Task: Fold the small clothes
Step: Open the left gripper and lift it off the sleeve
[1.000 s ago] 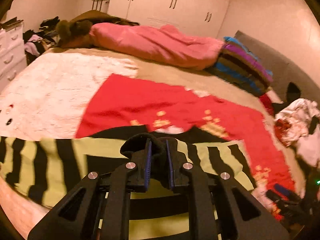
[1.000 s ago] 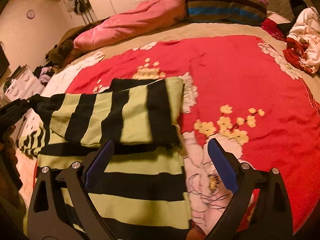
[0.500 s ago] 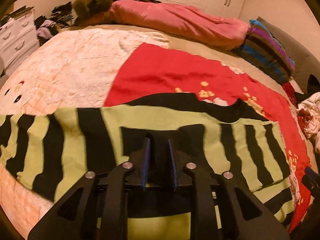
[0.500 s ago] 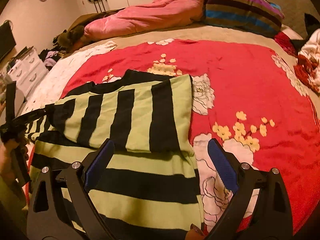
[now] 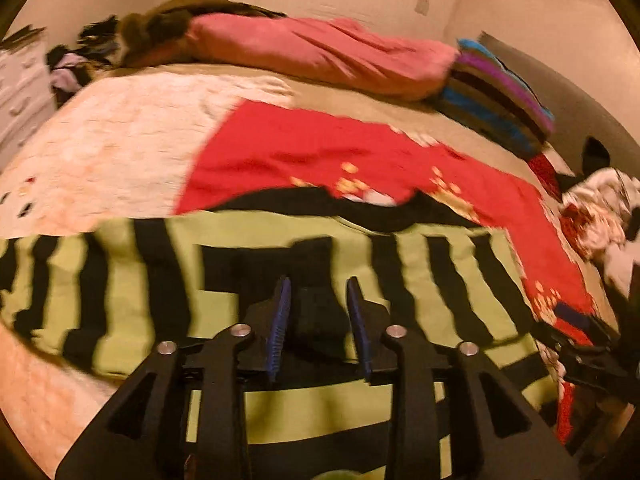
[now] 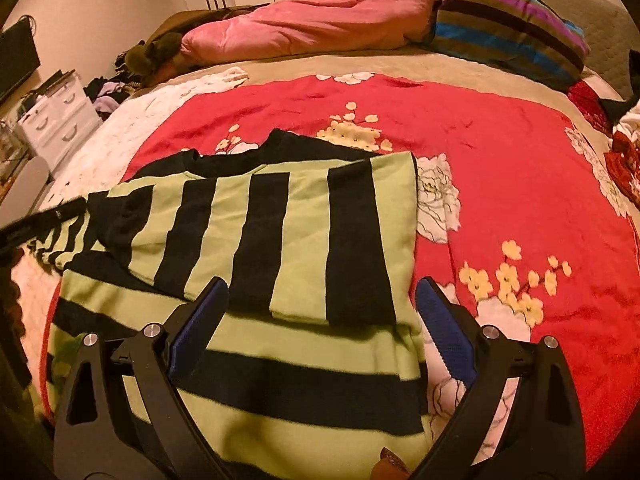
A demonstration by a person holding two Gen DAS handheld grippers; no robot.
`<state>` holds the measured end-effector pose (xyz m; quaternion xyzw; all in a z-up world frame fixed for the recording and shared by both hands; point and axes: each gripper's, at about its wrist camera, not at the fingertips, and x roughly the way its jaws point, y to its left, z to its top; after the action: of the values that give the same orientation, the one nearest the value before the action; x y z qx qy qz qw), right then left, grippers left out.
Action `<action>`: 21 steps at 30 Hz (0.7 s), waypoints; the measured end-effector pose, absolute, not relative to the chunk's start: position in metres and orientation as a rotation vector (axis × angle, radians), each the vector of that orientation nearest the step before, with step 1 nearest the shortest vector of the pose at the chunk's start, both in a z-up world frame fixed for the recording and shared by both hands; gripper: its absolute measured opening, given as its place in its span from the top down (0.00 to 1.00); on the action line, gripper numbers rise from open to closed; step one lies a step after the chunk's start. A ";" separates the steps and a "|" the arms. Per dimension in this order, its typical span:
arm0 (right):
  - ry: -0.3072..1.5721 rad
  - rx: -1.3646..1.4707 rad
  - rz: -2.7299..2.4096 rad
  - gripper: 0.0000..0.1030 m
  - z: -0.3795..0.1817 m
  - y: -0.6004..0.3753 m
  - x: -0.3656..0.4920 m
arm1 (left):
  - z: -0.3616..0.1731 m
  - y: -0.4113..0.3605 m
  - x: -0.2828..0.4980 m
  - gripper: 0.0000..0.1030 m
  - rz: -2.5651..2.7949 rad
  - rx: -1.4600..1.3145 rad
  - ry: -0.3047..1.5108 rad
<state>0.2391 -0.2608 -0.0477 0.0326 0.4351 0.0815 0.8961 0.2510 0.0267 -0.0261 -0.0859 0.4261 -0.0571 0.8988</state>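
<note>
A green and black striped sweater [image 6: 280, 240] lies on the red floral blanket [image 6: 500, 160], one sleeve folded across its body. In the left wrist view the sweater [image 5: 420, 280] spreads across the front. My left gripper [image 5: 318, 312] has its jaws parted a little, with the black sleeve cuff [image 5: 316, 316] lying between them. My right gripper [image 6: 320, 312] is wide open and empty, hovering over the sweater's lower body. The left gripper also shows at the left edge of the right wrist view [image 6: 36, 224].
A pink duvet [image 6: 320, 24] and striped pillow [image 6: 512, 28] lie at the bed's far side. A pile of clothes [image 5: 600, 216] sits at the right. White drawers [image 6: 56, 120] stand left of the bed. The right gripper shows in the left wrist view [image 5: 580, 344].
My left gripper carried the sleeve cuff across and down onto the sweater's body, then its jaws parted. The right gripper stayed open and moved slightly forward over the sweater.
</note>
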 end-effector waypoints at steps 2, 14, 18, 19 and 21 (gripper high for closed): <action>0.902 0.064 0.172 0.14 -0.048 -0.259 0.246 | -0.037 0.013 0.258 0.59 -0.141 -0.166 0.910; 1.067 -0.024 0.140 0.14 -0.106 -0.250 0.272 | -0.086 0.019 0.272 0.49 -0.107 -0.176 1.001; 1.025 0.055 0.155 0.13 -0.092 -0.257 0.260 | -0.069 0.028 0.261 0.39 -0.088 -0.205 0.974; 1.016 0.070 0.155 0.13 -0.089 -0.258 0.257 | -0.064 0.031 0.256 0.38 -0.080 -0.212 0.966; 0.994 0.090 0.162 0.12 -0.079 -0.260 0.250 | -0.057 0.037 0.247 0.36 -0.071 -0.225 0.953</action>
<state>0.2498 -0.2603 -0.0794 0.0429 0.4759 0.0774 0.8750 0.2471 0.0371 -0.0565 -0.1080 0.4576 -0.0342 0.8819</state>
